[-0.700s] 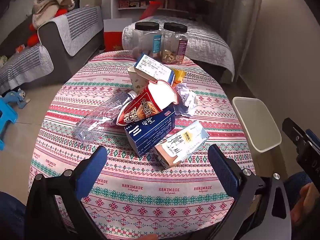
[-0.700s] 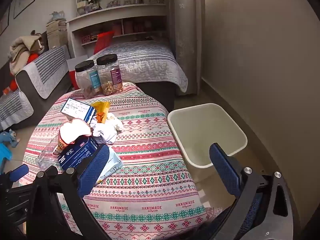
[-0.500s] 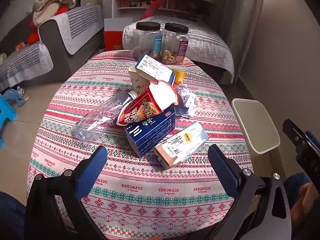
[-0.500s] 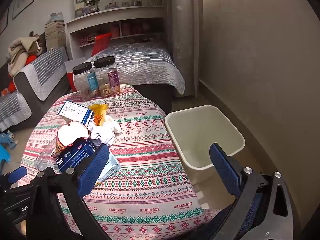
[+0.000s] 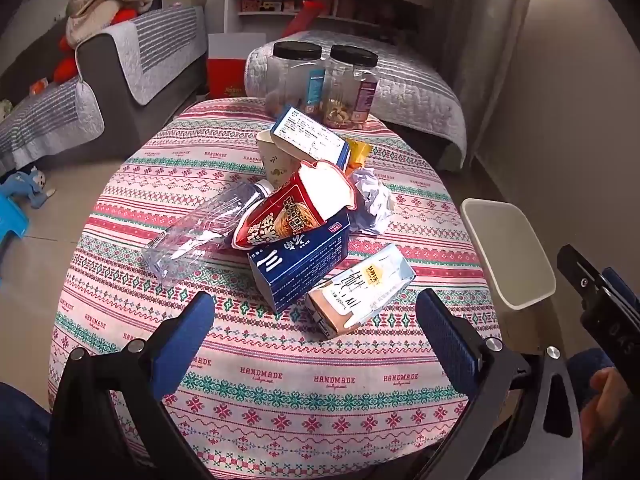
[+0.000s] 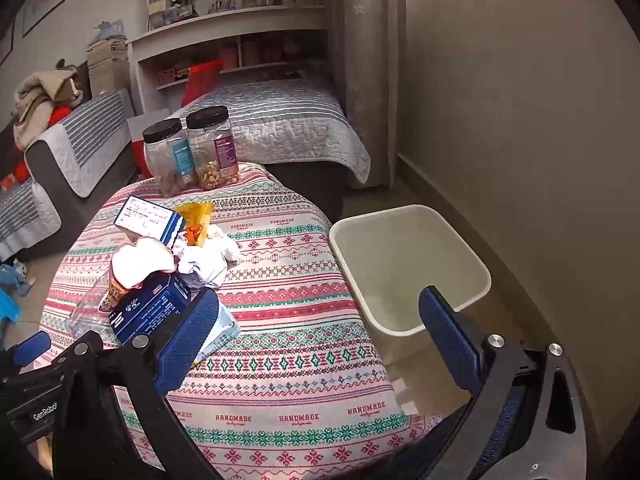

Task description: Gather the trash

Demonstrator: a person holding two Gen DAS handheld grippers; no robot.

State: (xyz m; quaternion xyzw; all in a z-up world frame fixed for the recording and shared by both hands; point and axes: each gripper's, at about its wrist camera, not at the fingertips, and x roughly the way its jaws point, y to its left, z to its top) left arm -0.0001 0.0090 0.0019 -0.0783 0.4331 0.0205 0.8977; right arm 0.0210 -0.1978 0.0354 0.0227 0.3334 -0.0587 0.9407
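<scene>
A pile of trash lies on the round patterned table (image 5: 280, 376): a small milk carton (image 5: 360, 296), a blue box (image 5: 300, 268), a red noodle cup (image 5: 296, 208), a crushed clear bottle (image 5: 200, 236), crumpled paper (image 5: 372, 200), a paper cup (image 5: 276, 160), a white-blue box (image 5: 308, 138) and an orange wrapper (image 5: 358, 152). My left gripper (image 5: 316, 328) is open and empty, just short of the milk carton. My right gripper (image 6: 320, 328) is open and empty above the table's right edge, beside the empty white bin (image 6: 408, 264).
Two clear jars with black lids (image 5: 324, 80) stand at the table's far edge. The bin (image 5: 508, 252) sits on the floor to the table's right. A bed (image 6: 280, 120), a sofa (image 5: 120, 72) and shelves lie beyond.
Both grippers have drawn back and up slightly; the table and bin look a little farther away. Nothing was taken hold of or moved.
</scene>
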